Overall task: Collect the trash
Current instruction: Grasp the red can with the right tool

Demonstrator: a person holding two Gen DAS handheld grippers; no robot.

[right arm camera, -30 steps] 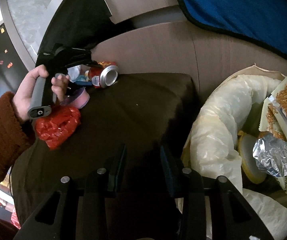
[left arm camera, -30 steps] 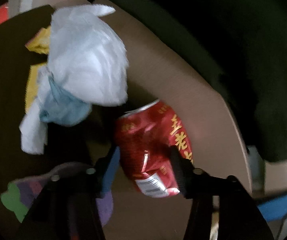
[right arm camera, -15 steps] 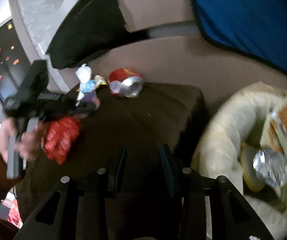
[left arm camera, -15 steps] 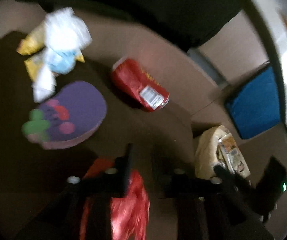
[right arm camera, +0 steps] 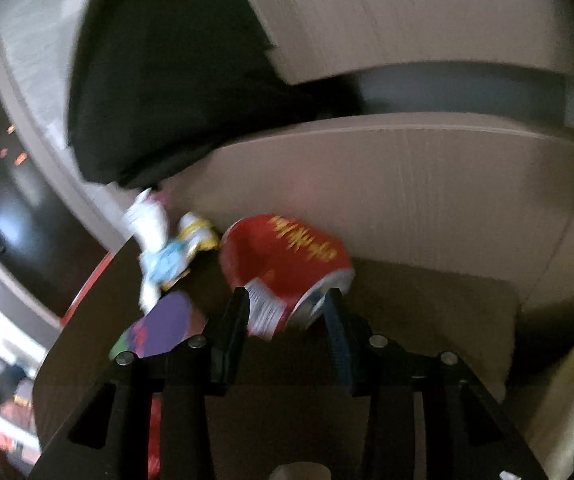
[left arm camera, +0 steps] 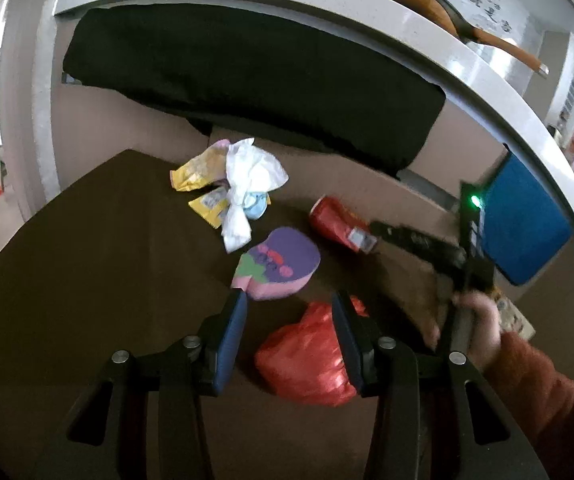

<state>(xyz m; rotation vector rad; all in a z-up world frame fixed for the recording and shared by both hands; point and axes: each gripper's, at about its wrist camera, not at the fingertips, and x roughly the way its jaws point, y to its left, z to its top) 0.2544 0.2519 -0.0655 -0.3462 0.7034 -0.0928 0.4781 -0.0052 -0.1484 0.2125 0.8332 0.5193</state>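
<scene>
On the dark table [left arm camera: 87, 280], the purple foam piece [left arm camera: 283, 264] serves as the landmark. The red plastic bag [left arm camera: 307, 360] lies just in front of it, toward the camera, framed between the fingers of the left gripper [left arm camera: 287, 340]; its jaws are opening, and the bag is not seen to be pressed by either pad, so it is taken as released, not grasped. Beyond the foam piece and to its right, the crushed red can [right arm camera: 283, 272] lies on its side near the table's far edge. The right gripper [right arm camera: 287, 320] is lined up on it, jaws opening, the can's near end reaching between the fingertips (the picture is blurred, so contact cannot be confirmed). Behind the foam piece, the white crumpled bag [left arm camera: 251, 176] rests over yellow wrappers [left arm camera: 203, 184].

Several slips are judged possible. The can, being round and dented, could be nudged off the far edge if one finger lands first. The thin red bag could be pinched only by a loose fold and dropped in carrying. The foam piece could be dragged along.
</scene>
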